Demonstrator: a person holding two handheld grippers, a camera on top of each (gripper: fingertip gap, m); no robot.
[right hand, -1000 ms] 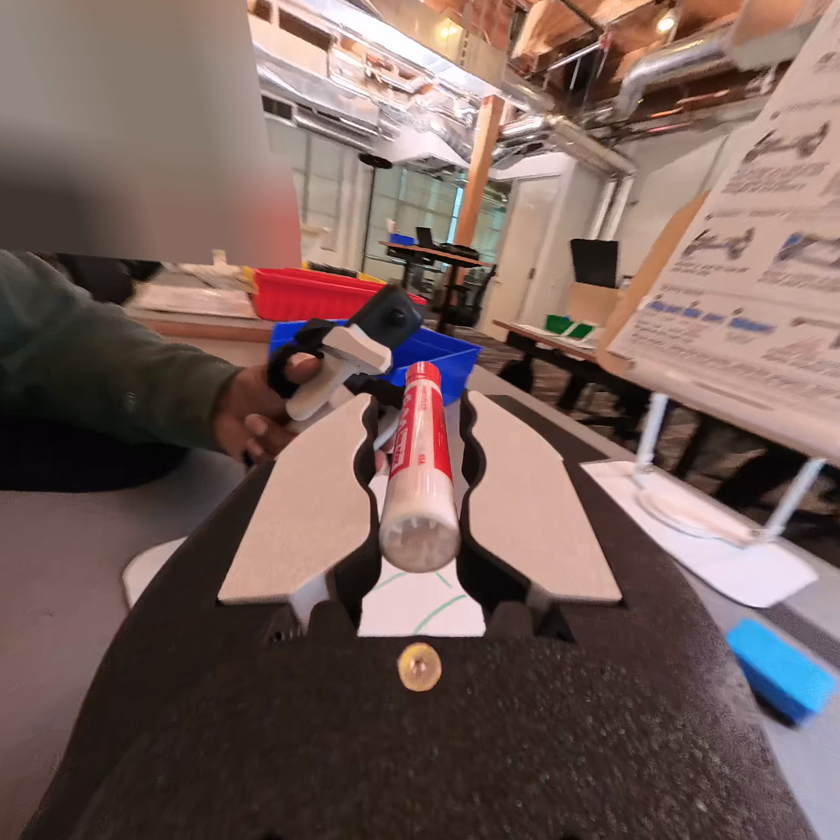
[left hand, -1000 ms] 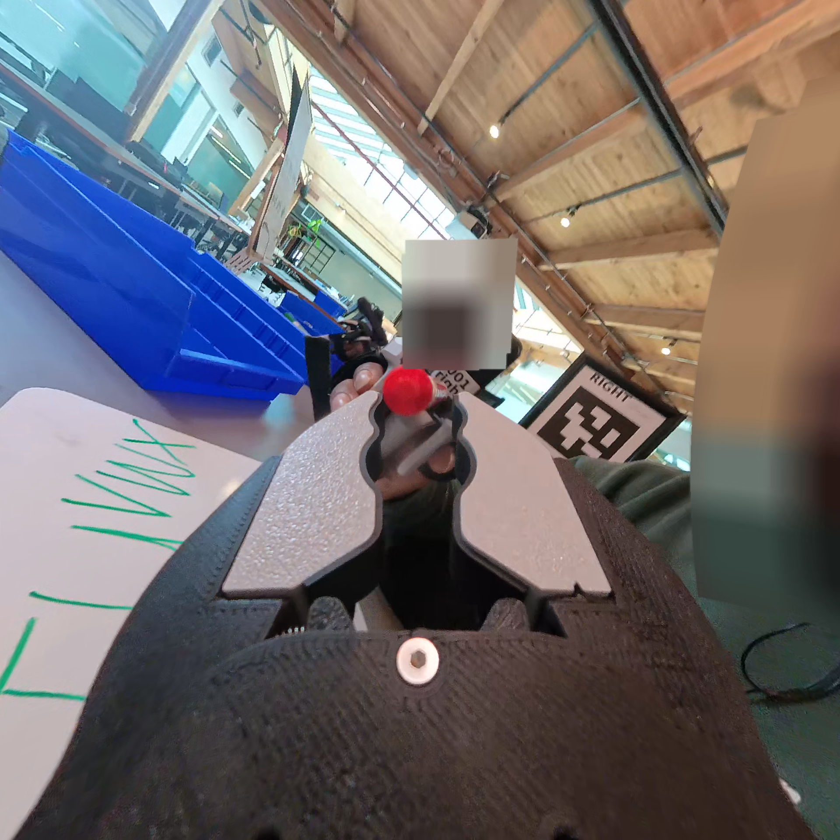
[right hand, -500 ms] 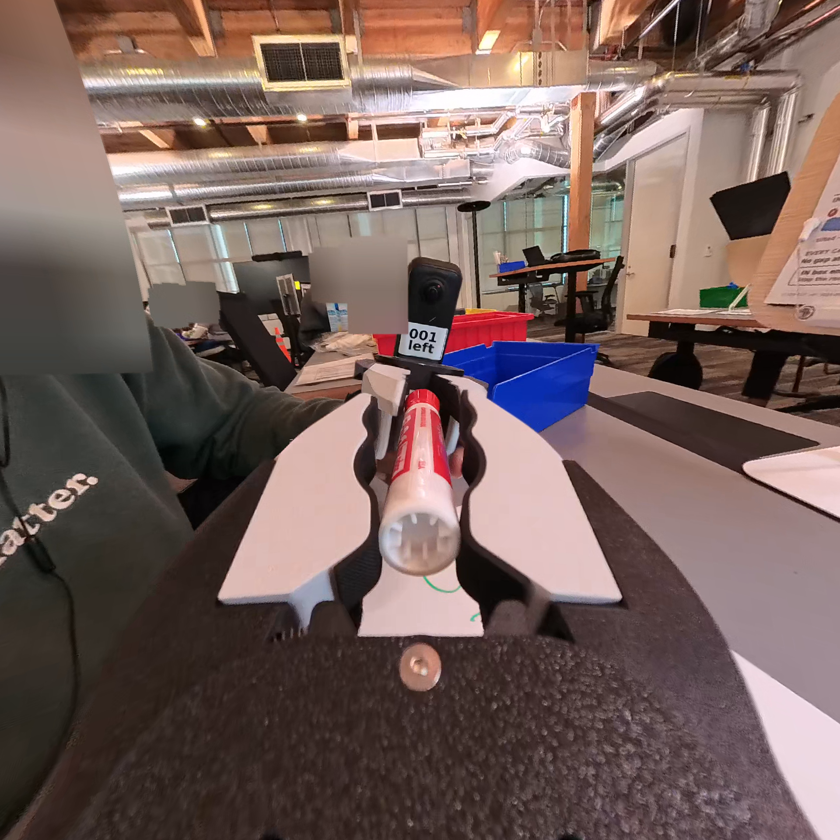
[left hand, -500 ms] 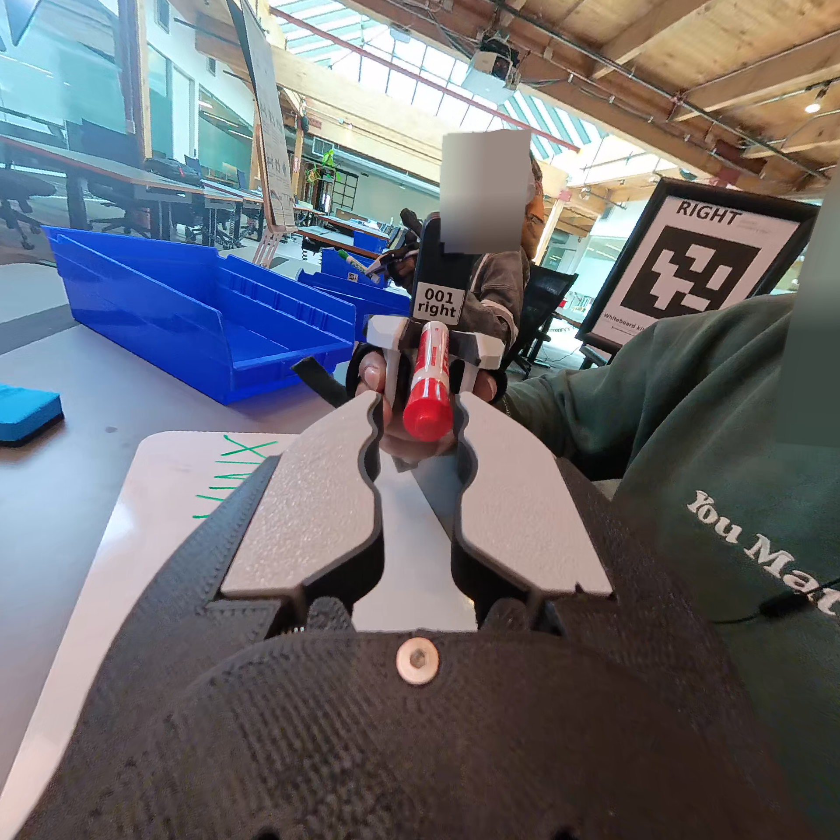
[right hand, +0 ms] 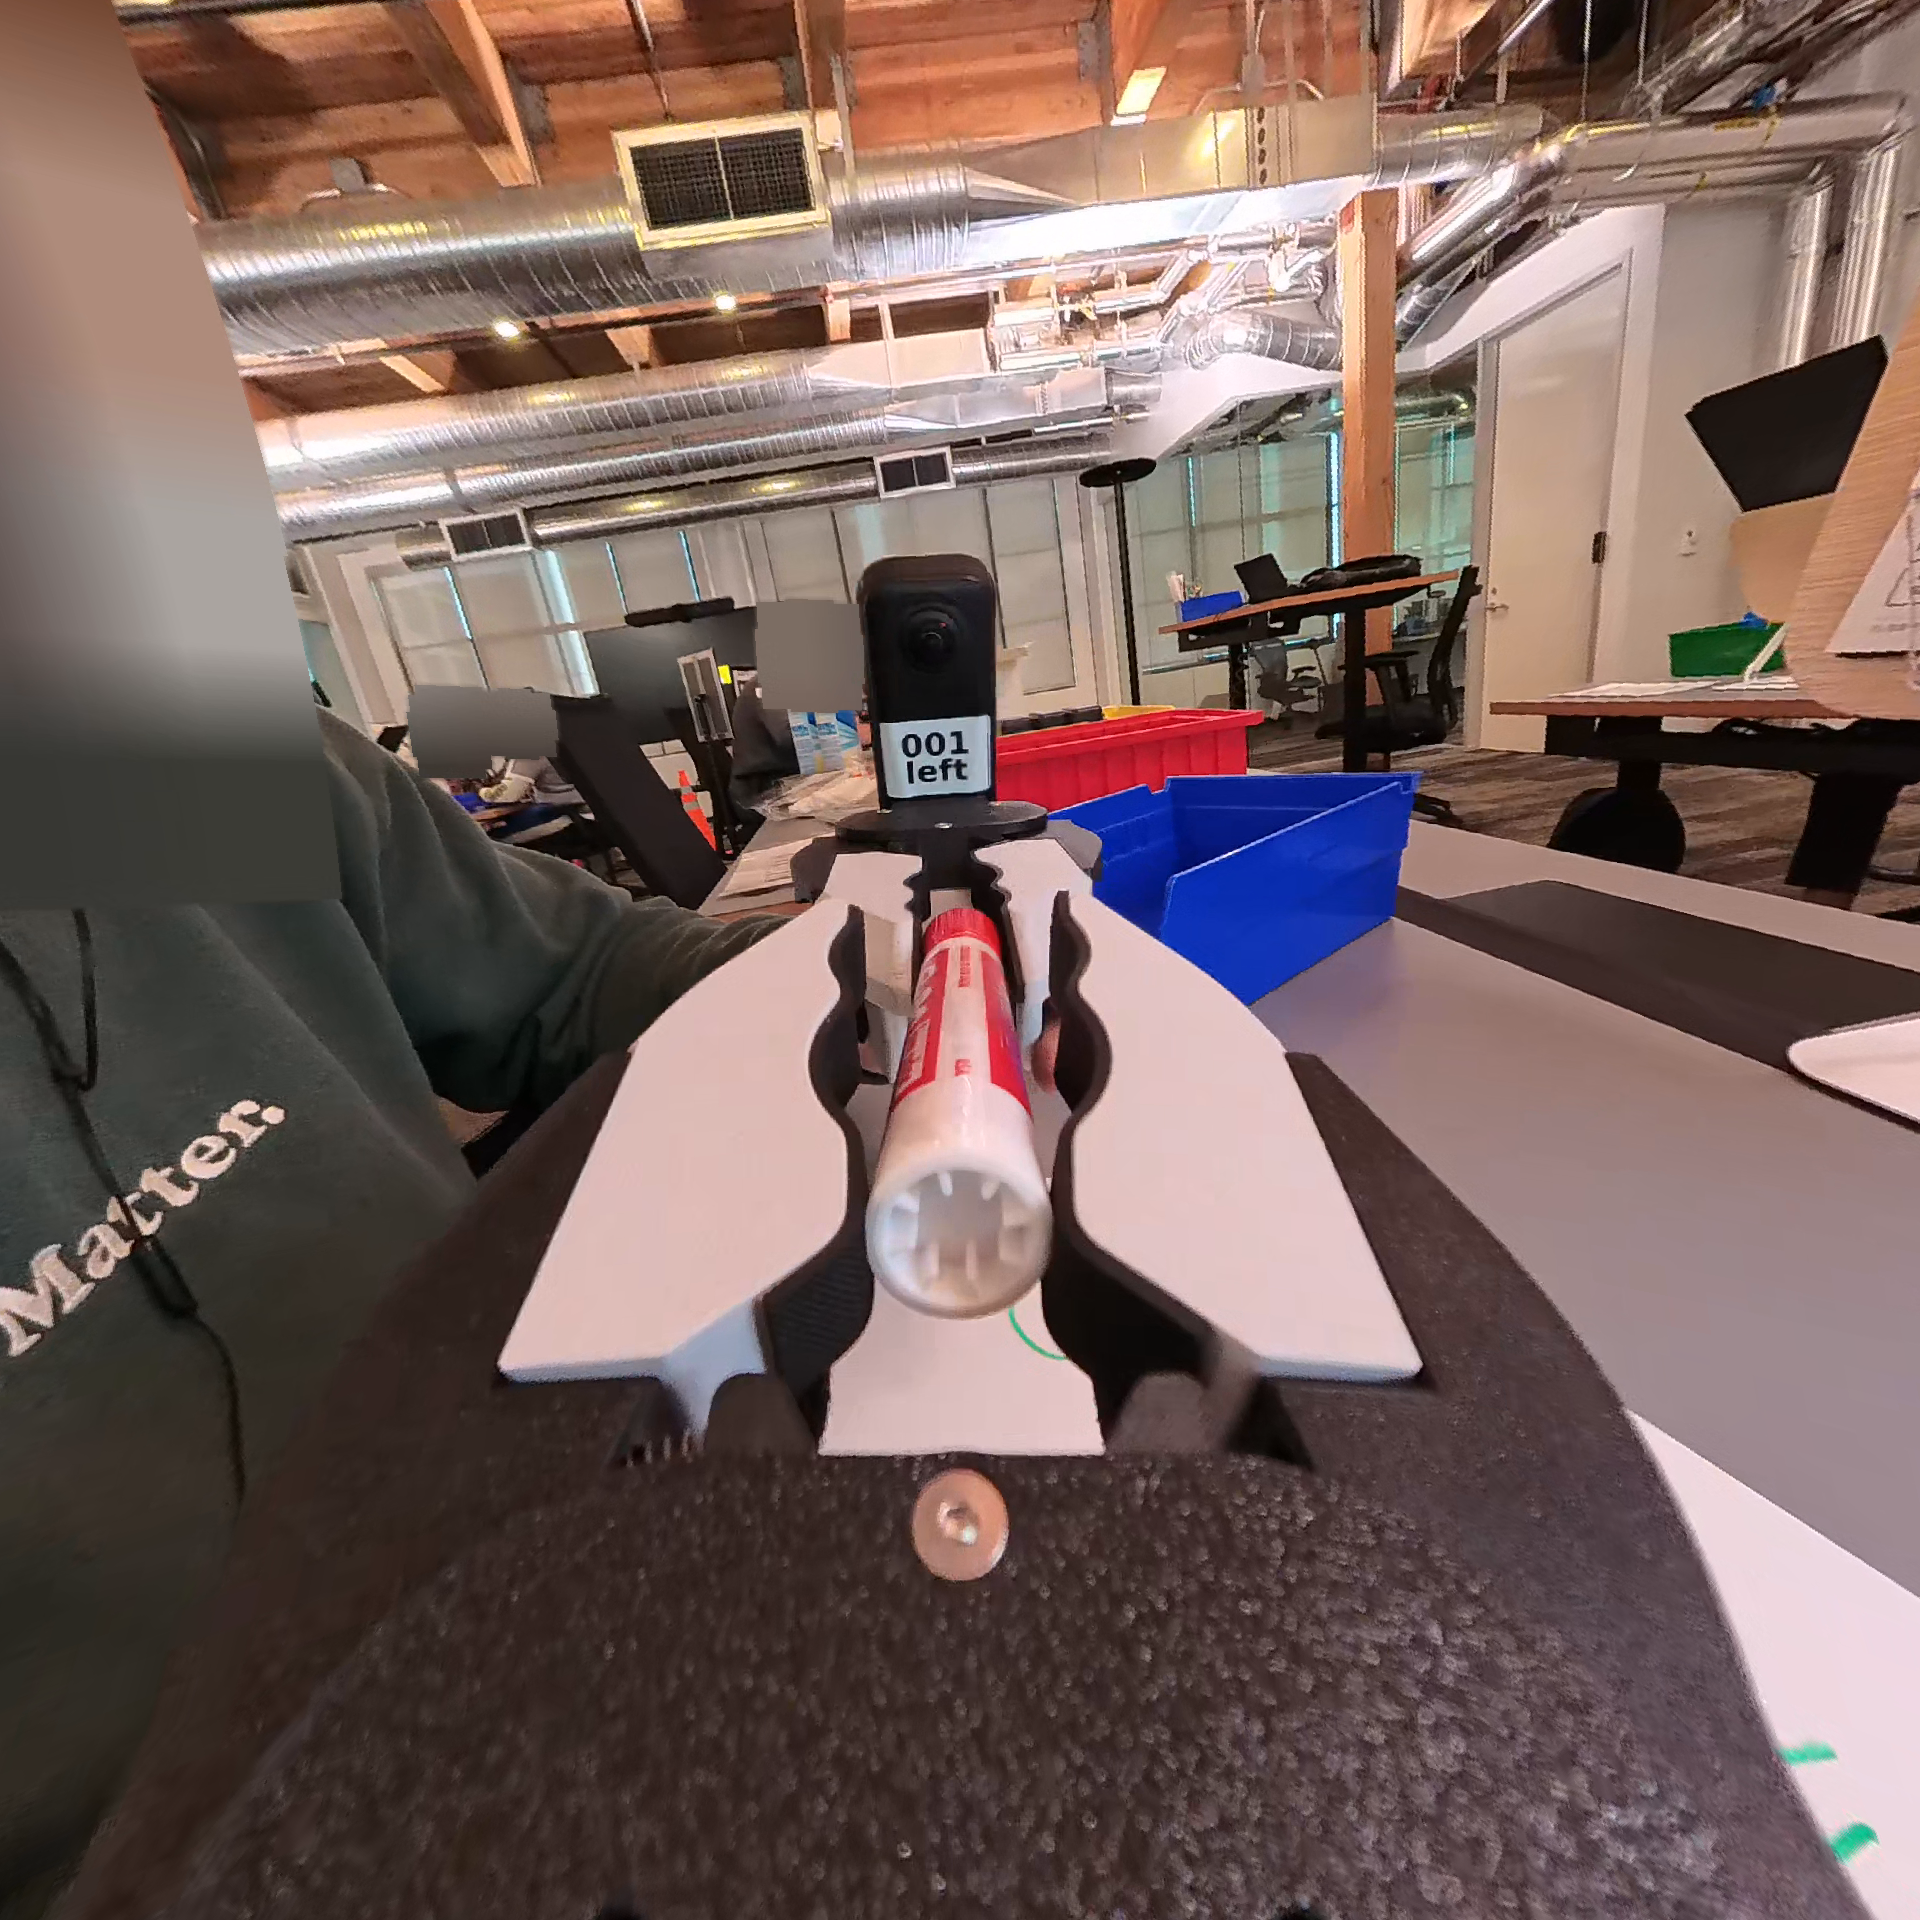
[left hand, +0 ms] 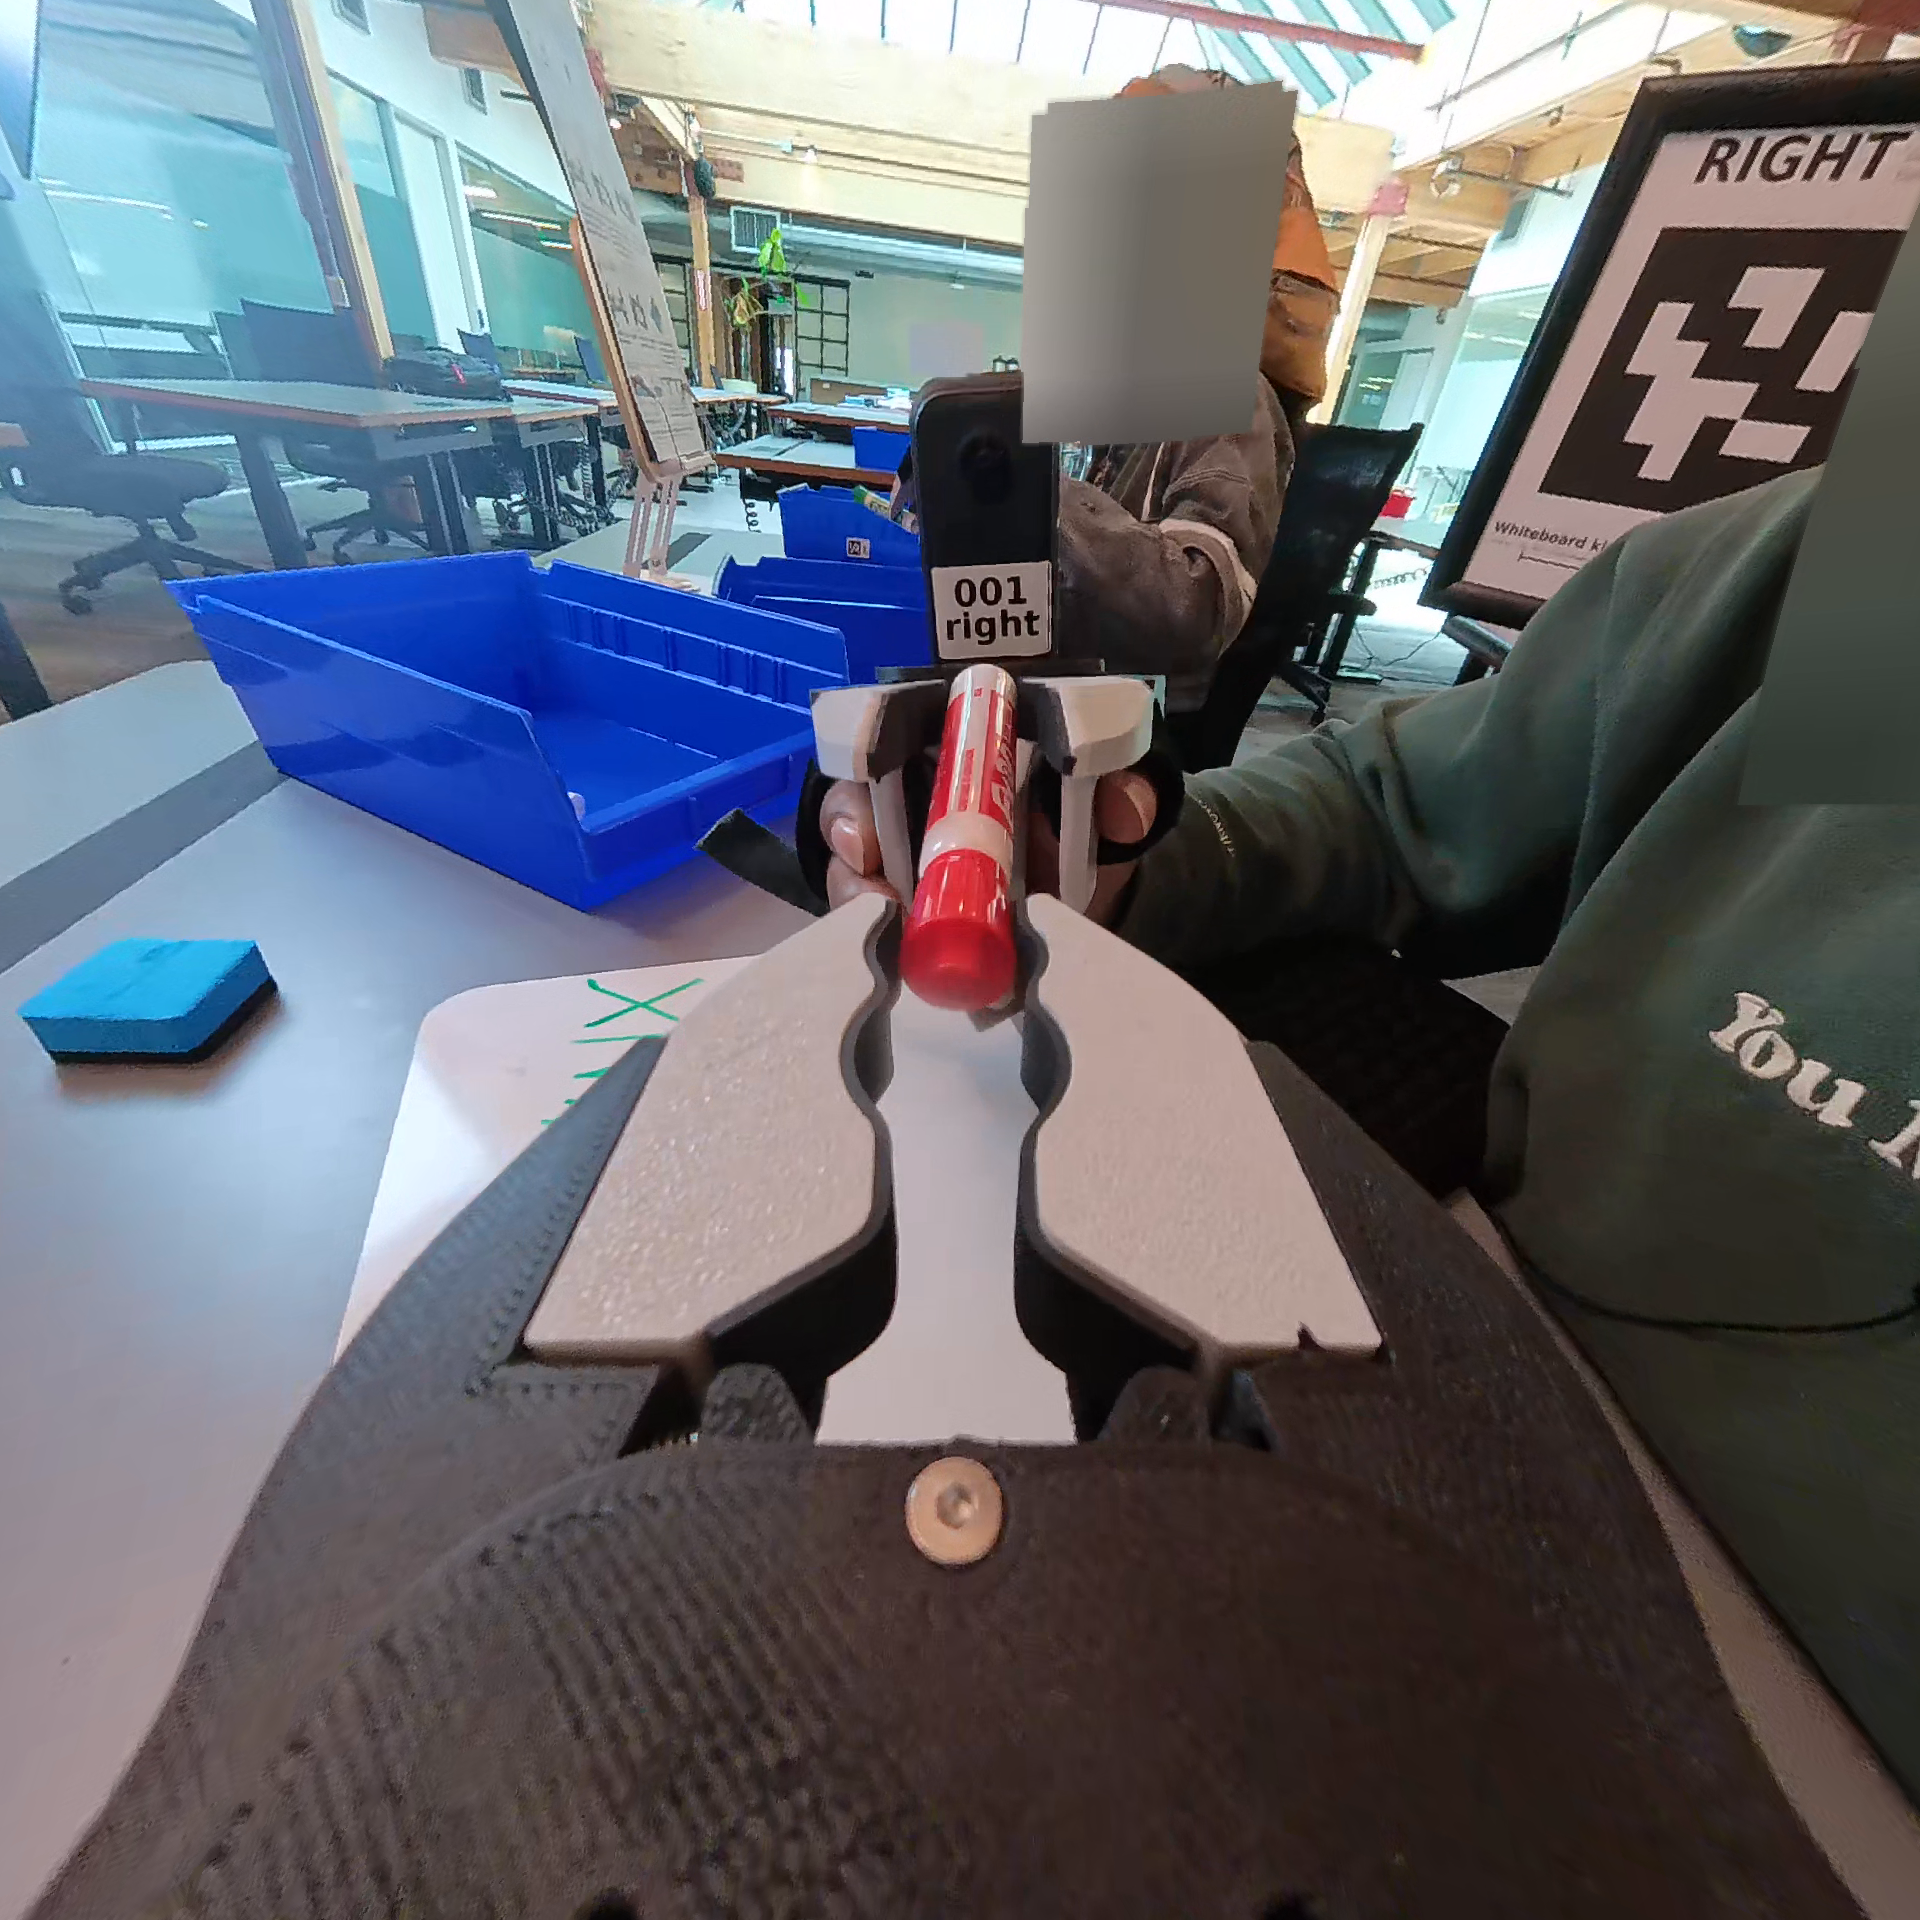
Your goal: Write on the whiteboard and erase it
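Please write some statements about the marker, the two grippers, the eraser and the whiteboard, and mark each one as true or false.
1. The right gripper holds the marker by its barrel. True.
2. The marker's cap is blue. False: it is red.
3. The cap sits between the fingertips of the left gripper. True.
4. The eraser lies on the whiteboard. False: it lies on the grey table, beside the board.
5. The whiteboard bears green marks. True.
6. The blue bin is full of markers. False: the part in view holds none.
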